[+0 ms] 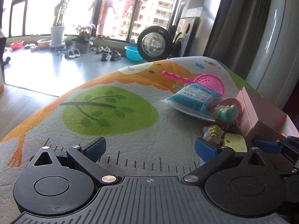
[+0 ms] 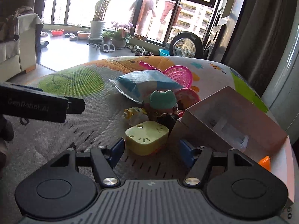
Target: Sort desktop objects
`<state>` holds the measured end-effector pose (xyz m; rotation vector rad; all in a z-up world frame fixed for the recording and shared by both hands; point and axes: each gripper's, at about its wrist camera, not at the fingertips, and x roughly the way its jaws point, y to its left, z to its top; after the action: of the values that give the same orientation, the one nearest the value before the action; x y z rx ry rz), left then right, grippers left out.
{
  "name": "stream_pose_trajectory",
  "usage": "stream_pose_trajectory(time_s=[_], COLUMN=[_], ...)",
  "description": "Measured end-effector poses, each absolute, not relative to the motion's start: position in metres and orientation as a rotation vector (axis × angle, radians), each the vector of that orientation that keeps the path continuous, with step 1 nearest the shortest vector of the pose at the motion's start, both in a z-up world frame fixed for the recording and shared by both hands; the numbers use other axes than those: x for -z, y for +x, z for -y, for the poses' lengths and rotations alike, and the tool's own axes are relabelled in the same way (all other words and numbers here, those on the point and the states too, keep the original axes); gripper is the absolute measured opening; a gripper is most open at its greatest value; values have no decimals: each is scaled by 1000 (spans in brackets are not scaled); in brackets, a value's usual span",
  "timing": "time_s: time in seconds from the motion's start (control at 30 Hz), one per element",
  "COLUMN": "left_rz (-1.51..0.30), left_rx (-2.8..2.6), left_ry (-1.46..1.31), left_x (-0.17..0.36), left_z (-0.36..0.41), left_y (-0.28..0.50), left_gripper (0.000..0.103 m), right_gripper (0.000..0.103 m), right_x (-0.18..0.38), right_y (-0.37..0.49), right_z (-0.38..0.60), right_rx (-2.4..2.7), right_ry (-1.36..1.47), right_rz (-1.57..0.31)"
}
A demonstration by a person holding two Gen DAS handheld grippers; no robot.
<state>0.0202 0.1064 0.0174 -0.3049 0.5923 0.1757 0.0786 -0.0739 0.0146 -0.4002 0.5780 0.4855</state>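
A pile of objects lies on the patterned mat (image 1: 112, 112): a blue packet (image 2: 145, 85), a pink toy strainer (image 2: 179, 74), a teal plush figure (image 2: 162, 98), a small yellow-white toy (image 2: 134, 114) and a pale yellow socket cube (image 2: 146, 137). An open pinkish box (image 2: 233, 119) stands to the right with an orange piece (image 2: 264, 163) inside. My right gripper (image 2: 152, 149) is open, its fingertips just in front of the socket cube. My left gripper (image 1: 149, 147) is open and empty over bare mat, left of the pile. The packet (image 1: 192, 100) and cube (image 1: 234, 141) show in the left wrist view.
The mat's far edge drops to the floor, with a sofa (image 2: 18, 43) at left. A round black fan (image 2: 186, 45), a blue basin (image 1: 132, 53), potted plants and shoes stand by the windows. A white appliance (image 1: 276, 46) is at right.
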Motion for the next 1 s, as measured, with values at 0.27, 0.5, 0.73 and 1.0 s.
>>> stream_pose_trajectory(time_s=[0.27,0.5,0.73,1.0], left_rz=[-591,-590,-591,-602], left_rx=[-188,-167,-15,46], left_ry=[-331,-310,-193,-6], left_x=[-16,-17,-27,-45], left_z=[-108,-104,-71,-16], left_y=[18,19,30,98], left_gripper=[103,103,103,92], right_gripper=[55,40,45,76], right_x=[-12,-33,-37,-22], right_y=[91,63,27,17], right_z=[57,124,194,219], right_rx=[-465,-535,-470,-380], right_ry=[-418,-320,-307,-193], right_rz=[-600,-696,-690,-605])
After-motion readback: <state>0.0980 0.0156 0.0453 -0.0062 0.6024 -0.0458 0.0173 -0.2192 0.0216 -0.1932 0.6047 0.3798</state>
